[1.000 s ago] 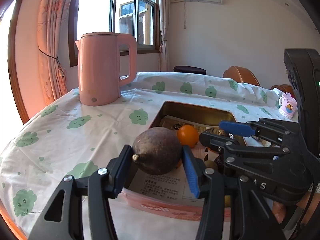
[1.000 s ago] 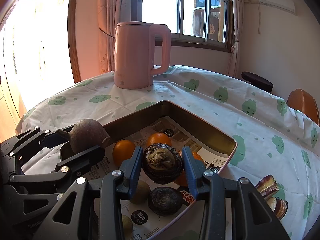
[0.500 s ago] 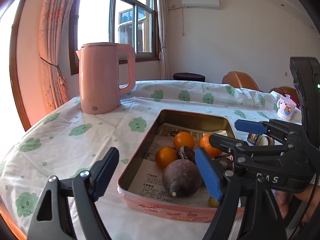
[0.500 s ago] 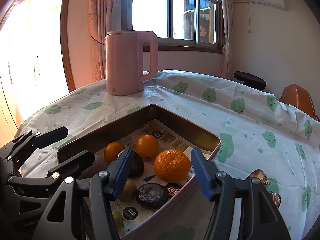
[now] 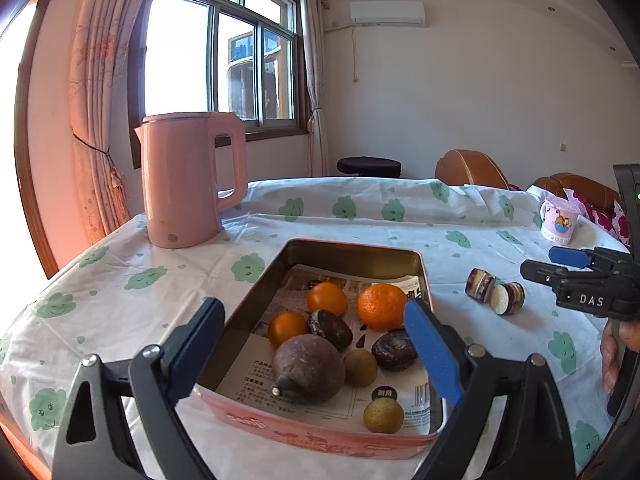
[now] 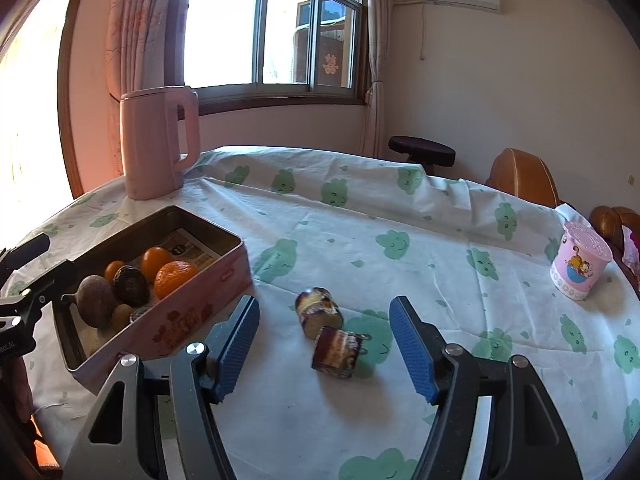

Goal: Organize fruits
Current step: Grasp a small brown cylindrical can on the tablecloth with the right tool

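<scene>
A pink tin (image 5: 352, 245) lined with newspaper holds a big brown-purple fruit (image 5: 310, 368), three oranges (image 5: 382, 306), two dark wrinkled fruits (image 5: 394, 348) and small yellow-green ones (image 5: 383, 415). My left gripper (image 5: 312, 312) hovers over the tin's near end, its jaws still opening and touching nothing. Right of the tin (image 6: 180, 320), two dark cut fruit pieces (image 6: 319, 312) (image 6: 337, 354) lie on the cloth. My right gripper (image 6: 323, 308) is just in front of them, jaws opening, pads clear of both. The left wrist view also catches the right gripper (image 5: 560, 260) at its right edge.
A tall pink kettle (image 5: 188, 180) stands behind the tin at the far left. A pink printed cup (image 6: 580, 266) sits at the table's right edge. Brown chairs (image 6: 520, 176) and a dark stool (image 6: 422, 150) stand beyond the far edge.
Both grippers opened and let their fruits go into the tin. The left one drew back a little; the right one swung right, out of the tin to the two cut pieces.
</scene>
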`<action>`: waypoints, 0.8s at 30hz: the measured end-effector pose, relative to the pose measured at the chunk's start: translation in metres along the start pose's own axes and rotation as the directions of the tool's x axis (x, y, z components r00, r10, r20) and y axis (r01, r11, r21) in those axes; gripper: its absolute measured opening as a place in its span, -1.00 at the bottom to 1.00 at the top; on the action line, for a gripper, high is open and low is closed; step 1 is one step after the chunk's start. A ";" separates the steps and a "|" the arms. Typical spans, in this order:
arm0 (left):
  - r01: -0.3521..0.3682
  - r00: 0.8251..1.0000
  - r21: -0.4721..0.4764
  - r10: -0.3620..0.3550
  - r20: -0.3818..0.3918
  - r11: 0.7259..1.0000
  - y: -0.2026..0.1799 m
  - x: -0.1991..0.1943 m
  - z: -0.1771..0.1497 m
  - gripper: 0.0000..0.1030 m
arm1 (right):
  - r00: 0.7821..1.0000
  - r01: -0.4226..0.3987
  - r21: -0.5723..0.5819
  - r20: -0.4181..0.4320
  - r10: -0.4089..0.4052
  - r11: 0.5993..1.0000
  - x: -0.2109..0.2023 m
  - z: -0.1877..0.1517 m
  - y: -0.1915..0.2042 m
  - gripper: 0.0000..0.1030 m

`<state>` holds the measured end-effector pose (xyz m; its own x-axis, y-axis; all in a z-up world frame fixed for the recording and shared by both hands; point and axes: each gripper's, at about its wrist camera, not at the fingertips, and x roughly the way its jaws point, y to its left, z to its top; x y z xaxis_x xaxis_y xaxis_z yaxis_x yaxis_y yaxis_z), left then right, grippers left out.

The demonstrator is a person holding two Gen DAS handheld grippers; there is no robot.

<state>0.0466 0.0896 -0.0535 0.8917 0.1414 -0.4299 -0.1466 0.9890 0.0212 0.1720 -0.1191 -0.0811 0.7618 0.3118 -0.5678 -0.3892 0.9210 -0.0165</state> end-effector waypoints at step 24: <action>0.129 0.991 0.108 -0.126 -0.034 0.986 -0.077 0.011 0.026 0.82 | 0.973 -0.073 0.031 -0.215 0.078 0.997 0.044 -0.013 -0.016 -0.32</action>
<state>0.0790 0.0164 -0.0365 0.8882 0.0140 -0.4592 0.0167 0.9979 0.0629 0.2048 -0.1230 -0.1166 0.5997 0.3255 -0.7310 -0.4276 0.9025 0.0511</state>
